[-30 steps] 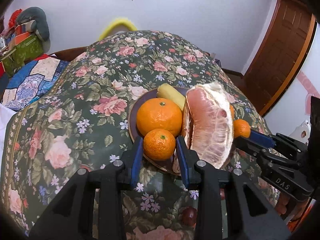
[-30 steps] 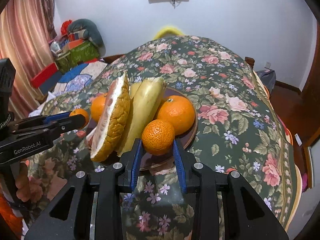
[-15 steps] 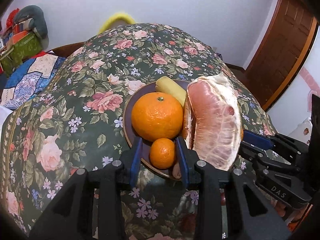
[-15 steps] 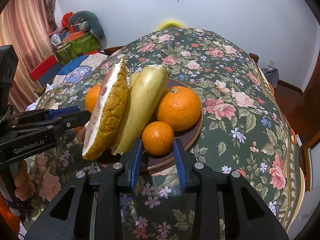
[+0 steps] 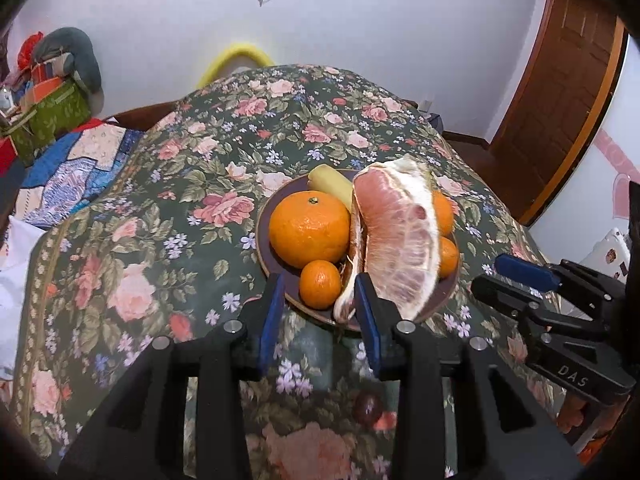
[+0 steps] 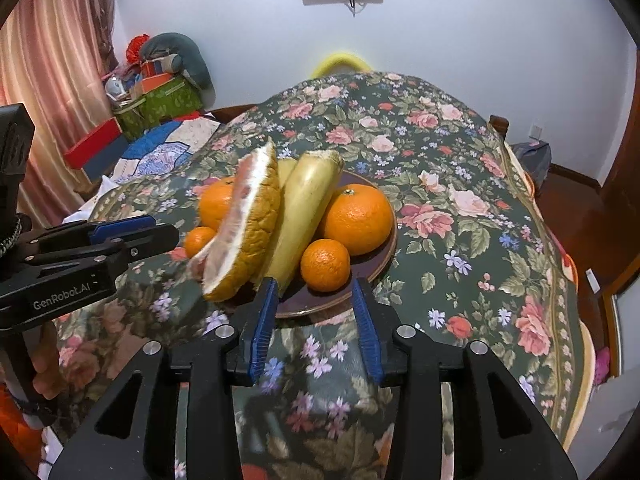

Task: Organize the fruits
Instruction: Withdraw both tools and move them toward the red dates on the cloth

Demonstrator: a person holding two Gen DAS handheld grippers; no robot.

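Fruit piled on a brown plate [image 5: 267, 255], both grippers empty.
A pomelo wedge [image 5: 396, 240], banana [image 6: 304, 208], big orange [image 5: 309, 227] and small orange [image 5: 320, 283] lie on the plate on a floral cloth [image 5: 168, 208]; the left gripper [image 5: 319, 312] and right gripper [image 6: 314, 314] gape wide just short of the rim.

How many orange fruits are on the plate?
4. A big orange sits at the plate's left, a small one in front of it, and two more peek out behind the pomelo wedge. More could be hidden behind it.
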